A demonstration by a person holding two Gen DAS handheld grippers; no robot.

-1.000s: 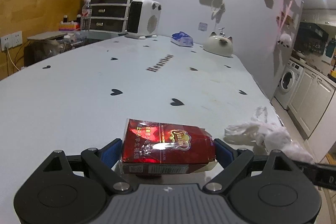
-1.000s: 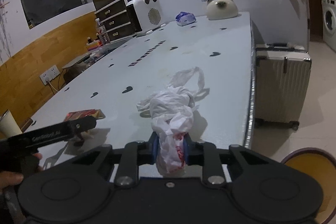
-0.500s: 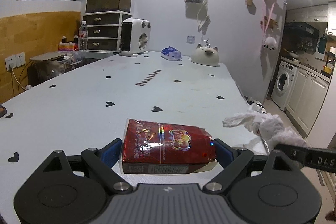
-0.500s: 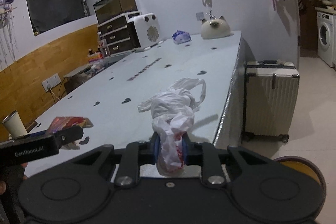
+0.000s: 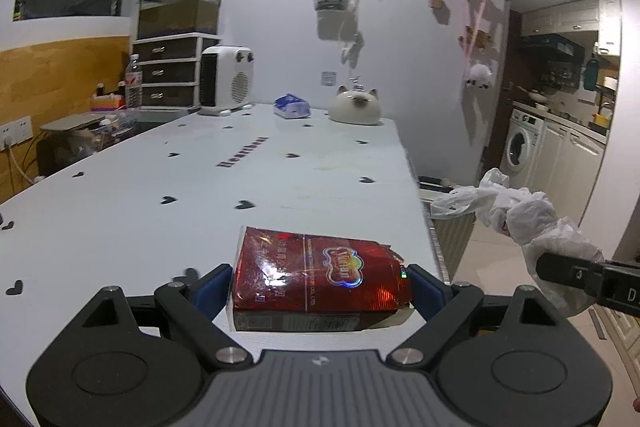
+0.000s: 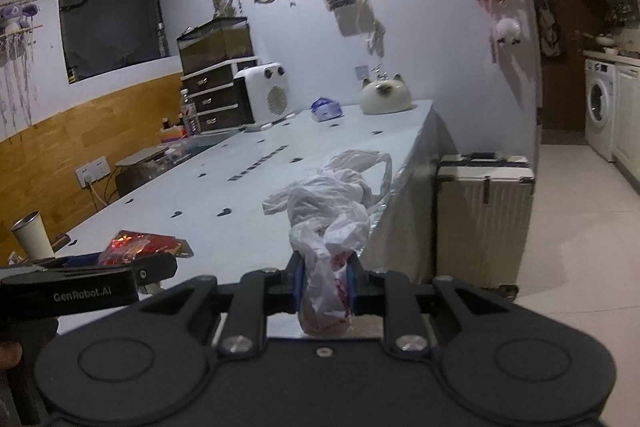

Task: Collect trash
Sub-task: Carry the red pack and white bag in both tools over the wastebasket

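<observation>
- left gripper (image 5: 319,281) has its blue pads (image 5: 212,285) pressed against both short ends of a red pack (image 5: 320,273), so it's clamped on that, jaws spread about as wide as the pack is long
- pack is a crumpled shiny red cigarette box with a gold logo, lying flat between the fingers, barcode side facing the camera. it's above the near right corner of the table (image 5: 200,195); can't tell if it's touching the top
- right gripper (image 6: 323,281) is nearly closed, pinching the bottom of a white plastic bag (image 6: 332,211). the bag has some red print where it's squeezed
- the rest of the bag bunches up loose above the fingers, one handle loop sticking out toward the far side
- from the left view, the bag (image 5: 520,215) hangs in the air off the right edge of the table, over the floor, with the right gripper's finger showing at the frame edge
- from the right view, the pack (image 6: 140,243) sits off to the left with the left gripper's arm beside it
- other stuff: a white cup (image 6: 32,239) at the near left table edge, a cat-shaped thing (image 5: 356,105) and a white heater (image 5: 226,81) at the far end, a suitcase (image 6: 484,219) on the floor by the table, a washer (image 5: 520,149) in the back
</observation>
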